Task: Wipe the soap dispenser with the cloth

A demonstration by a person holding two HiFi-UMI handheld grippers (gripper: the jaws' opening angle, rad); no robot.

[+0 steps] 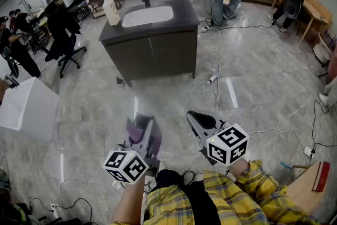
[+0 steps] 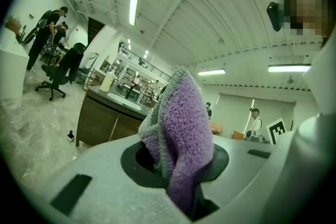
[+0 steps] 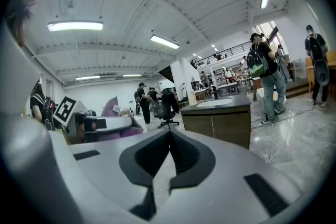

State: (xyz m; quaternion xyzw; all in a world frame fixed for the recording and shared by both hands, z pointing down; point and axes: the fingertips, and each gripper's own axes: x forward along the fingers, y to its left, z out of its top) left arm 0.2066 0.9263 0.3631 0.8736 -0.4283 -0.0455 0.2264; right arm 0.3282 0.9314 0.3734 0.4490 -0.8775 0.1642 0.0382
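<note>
The soap dispenser (image 1: pixel 110 10), a pale pump bottle, stands on the left end of a dark sink cabinet (image 1: pixel 152 50) several steps ahead of me. It shows small and far in the left gripper view (image 2: pixel 107 82) and the right gripper view (image 3: pixel 192 96). My left gripper (image 1: pixel 141 124) is held low in front of me, shut on a purple-and-grey cloth (image 1: pixel 136 129) that bulges up between its jaws (image 2: pixel 181 134). My right gripper (image 1: pixel 192 115) is beside it, shut and empty (image 3: pixel 169 139). Both point roughly level toward the cabinet.
Cables (image 1: pixel 217 66) trail over the grey marble floor right of the cabinet, with a small object (image 1: pixel 212 79) beside them. A black office chair (image 1: pixel 66 42) and people stand at left, a white box (image 1: pixel 26 108) nearer. More people are behind the cabinet. A wooden table (image 1: pixel 308 187) is at lower right.
</note>
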